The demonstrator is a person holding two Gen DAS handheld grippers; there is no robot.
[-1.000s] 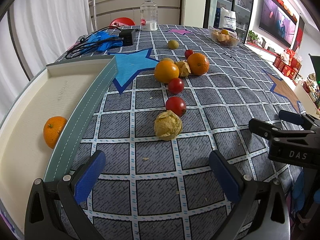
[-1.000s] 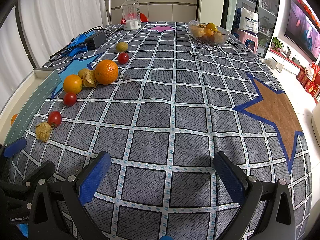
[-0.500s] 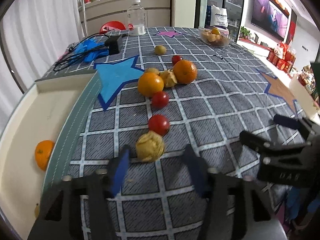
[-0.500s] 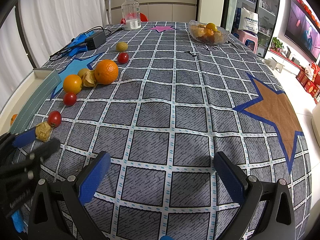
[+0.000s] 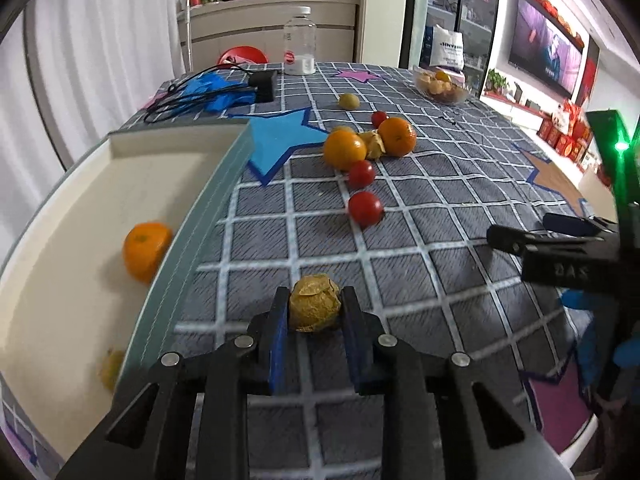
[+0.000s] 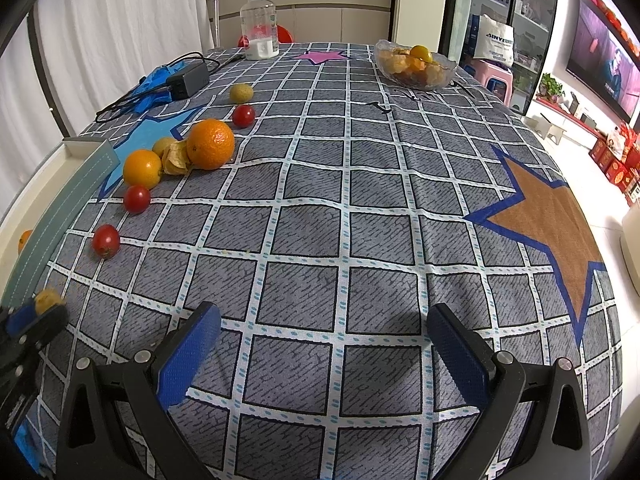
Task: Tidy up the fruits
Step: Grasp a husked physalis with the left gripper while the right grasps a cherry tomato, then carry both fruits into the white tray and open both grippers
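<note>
My left gripper [image 5: 315,312] is shut on a papery husked physalis [image 5: 315,307], held above the cloth beside the white tray [image 5: 208,196]. The tray holds a mandarin [image 5: 145,249] and a small yellowish fruit [image 5: 111,368]. On the cloth lie two cherry tomatoes [image 5: 365,208], two oranges [image 5: 344,150], another physalis [image 5: 374,143], a third tomato and a yellow-green fruit [image 5: 349,101]. My right gripper [image 6: 324,344] is open and empty over bare cloth; it also shows in the left wrist view [image 5: 560,236].
A glass bowl of fruit [image 6: 416,65] stands at the far right. A clear bottle [image 6: 259,24], a black adapter with cables [image 6: 188,78] and blue cloth are at the far end. The table edge drops off to the right.
My left gripper moved forward around the nearest physalis, shut on it, and lifted it toward the tray. The right gripper has not moved.
</note>
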